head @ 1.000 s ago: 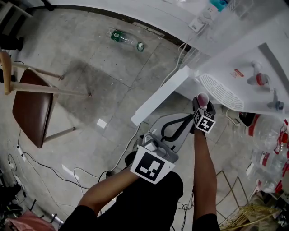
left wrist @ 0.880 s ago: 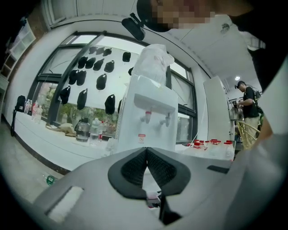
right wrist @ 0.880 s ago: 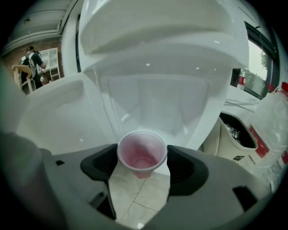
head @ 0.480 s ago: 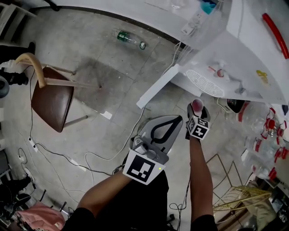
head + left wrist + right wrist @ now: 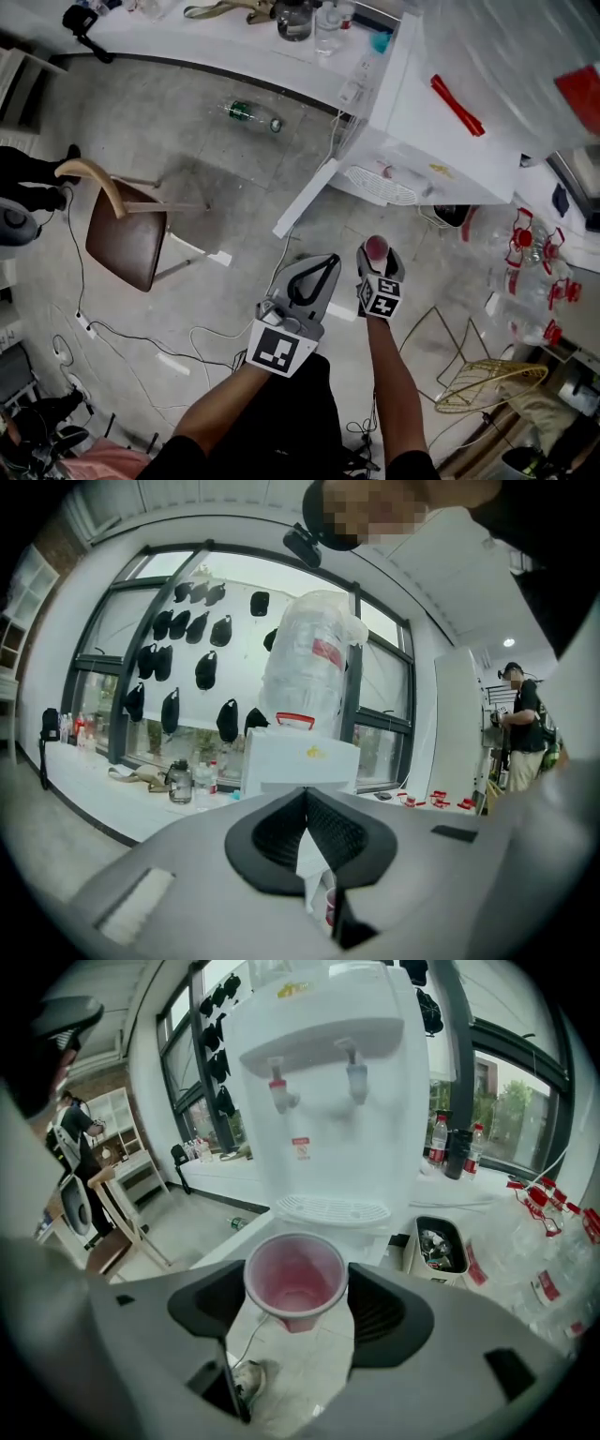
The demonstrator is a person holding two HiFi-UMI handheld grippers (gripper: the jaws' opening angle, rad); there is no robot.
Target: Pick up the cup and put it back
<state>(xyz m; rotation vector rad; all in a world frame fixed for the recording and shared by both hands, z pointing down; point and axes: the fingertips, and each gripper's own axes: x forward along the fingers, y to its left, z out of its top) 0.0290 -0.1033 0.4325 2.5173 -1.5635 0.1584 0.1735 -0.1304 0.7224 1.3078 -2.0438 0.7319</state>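
The cup, pinkish and translucent, stood upright between the jaws of the right hand-held gripper, which pressed its wall from both sides just under the rim. Its mouth faced up and it looked empty (the deeper red at the bottom may be only the plastic). In the head view the cup showed at the tip of that hand-held gripper, held in the air above the floor. Straight ahead of the right hand-held gripper stood a white water dispenser, its ribbed drip tray just beyond the cup, with a red tap and a blue tap above it. Just to the left of the right one, the left hand-held gripper had its jaws drawn together at the tips, nothing between them. Farther left stood a brown chair, and ahead of it a plastic bottle lay on the floor. Off to the right of the right hand-held gripper lay a cluster of large water jugs.
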